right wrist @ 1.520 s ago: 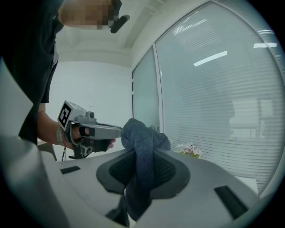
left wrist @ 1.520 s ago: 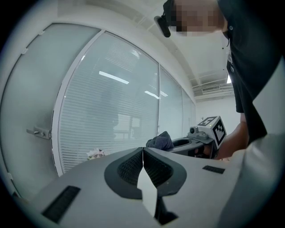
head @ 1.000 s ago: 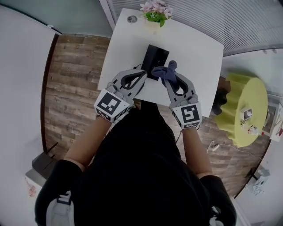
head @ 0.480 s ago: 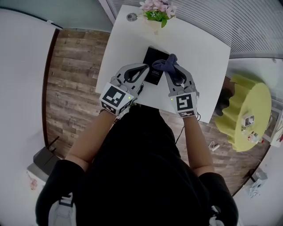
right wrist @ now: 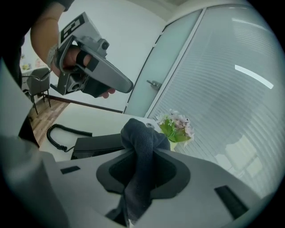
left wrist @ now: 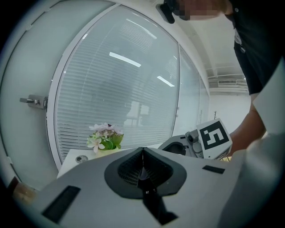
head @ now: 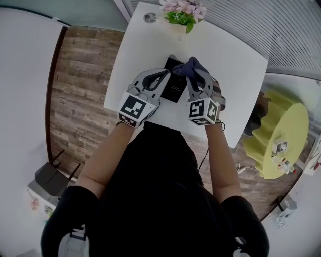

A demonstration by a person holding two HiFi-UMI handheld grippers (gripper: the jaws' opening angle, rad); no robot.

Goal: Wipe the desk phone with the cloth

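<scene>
**Over the phone, cloth pinched and ready**

Between the jaws of our right gripper [right wrist: 143, 156] a dark blue cloth [right wrist: 141, 133] is clamped, its bunched end standing past the tips. Our left gripper [left wrist: 142, 165] has its jaws pressed together on nothing. Both hang close over the desk phone [head: 175, 85] — a black set lying flat, its coiled cord [right wrist: 62, 132] beside it. We cannot tell whether the cloth touches it. We judge the wiping is only just at hand: the next move calls for tipping the right gripper down until the cloth meets the phone's face, then drawing it across. Phone and cord lie on a white table [head: 235, 75] with a pot of flowers [head: 181, 12] at its far edge — beyond are wood flooring [head: 75, 85] and a glass wall with blinds [left wrist: 120, 89].
</scene>
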